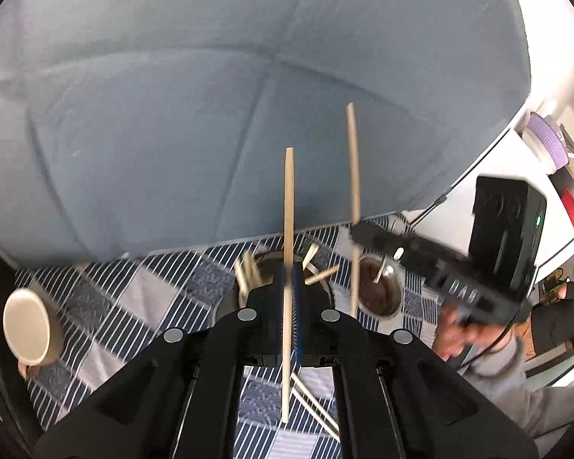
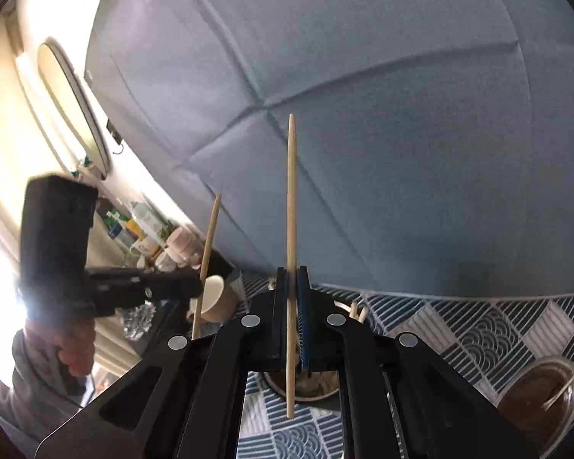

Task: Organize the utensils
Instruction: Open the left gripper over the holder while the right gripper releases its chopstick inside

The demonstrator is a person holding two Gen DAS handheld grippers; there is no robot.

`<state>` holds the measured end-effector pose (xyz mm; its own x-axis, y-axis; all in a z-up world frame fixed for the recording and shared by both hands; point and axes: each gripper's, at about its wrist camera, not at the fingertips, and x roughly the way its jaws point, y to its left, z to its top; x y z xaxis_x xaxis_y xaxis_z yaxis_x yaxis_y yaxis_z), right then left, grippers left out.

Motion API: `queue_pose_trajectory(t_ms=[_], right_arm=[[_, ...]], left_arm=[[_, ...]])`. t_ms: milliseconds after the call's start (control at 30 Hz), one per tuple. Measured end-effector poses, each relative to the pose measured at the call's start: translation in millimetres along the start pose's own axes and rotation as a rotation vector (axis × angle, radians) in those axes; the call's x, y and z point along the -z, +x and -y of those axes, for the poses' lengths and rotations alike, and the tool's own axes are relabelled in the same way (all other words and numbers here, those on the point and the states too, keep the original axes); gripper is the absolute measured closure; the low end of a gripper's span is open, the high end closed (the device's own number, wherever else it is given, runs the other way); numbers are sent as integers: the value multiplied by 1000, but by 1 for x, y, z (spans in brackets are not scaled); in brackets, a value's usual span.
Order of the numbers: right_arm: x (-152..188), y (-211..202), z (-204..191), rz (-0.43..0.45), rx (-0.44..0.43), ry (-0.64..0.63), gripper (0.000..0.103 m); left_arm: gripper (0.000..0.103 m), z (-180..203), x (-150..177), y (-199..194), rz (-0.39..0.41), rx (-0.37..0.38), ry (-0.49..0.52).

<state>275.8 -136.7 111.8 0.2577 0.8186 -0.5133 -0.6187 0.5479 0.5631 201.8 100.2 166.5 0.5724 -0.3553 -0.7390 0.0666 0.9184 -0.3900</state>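
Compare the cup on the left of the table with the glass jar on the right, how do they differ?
The cup is beige, opaque and lying tipped on its side; the jar is clear and stands upright. The cup looks empty, while the jar holds something brown with a utensil in it. Both sit on the striped blue tablecloth.

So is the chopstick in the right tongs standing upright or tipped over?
Upright. The chopstick runs nearly vertically through the shut right tongs, its pointed tip upward and lower end hanging above the table.

Holder (image 1: 321, 290) mostly hidden behind left tool (image 1: 289, 287)
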Motion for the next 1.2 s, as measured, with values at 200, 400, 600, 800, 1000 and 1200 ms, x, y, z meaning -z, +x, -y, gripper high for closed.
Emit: queue_pose_trajectory(t_ms=[200, 400, 600, 800, 1000, 1200], right_arm=[[4, 11, 10, 9, 1, 12, 98], [9, 20, 20, 26, 11, 20, 98], [9, 30, 21, 7, 34, -9, 98], [12, 30, 13, 36, 29, -35, 95], [10, 20, -2, 64, 41, -51, 94], [11, 3, -9, 76, 60, -43, 92]], left_arm=[[99, 1, -15, 23, 26, 38, 14], [99, -7, -24, 46, 81, 47, 38], [98, -11, -29, 55, 125, 77, 52], [98, -10, -21, 57, 136, 81, 76], [76, -13, -18, 41, 132, 28, 40], [58, -7, -4, 18, 113, -47, 58]])
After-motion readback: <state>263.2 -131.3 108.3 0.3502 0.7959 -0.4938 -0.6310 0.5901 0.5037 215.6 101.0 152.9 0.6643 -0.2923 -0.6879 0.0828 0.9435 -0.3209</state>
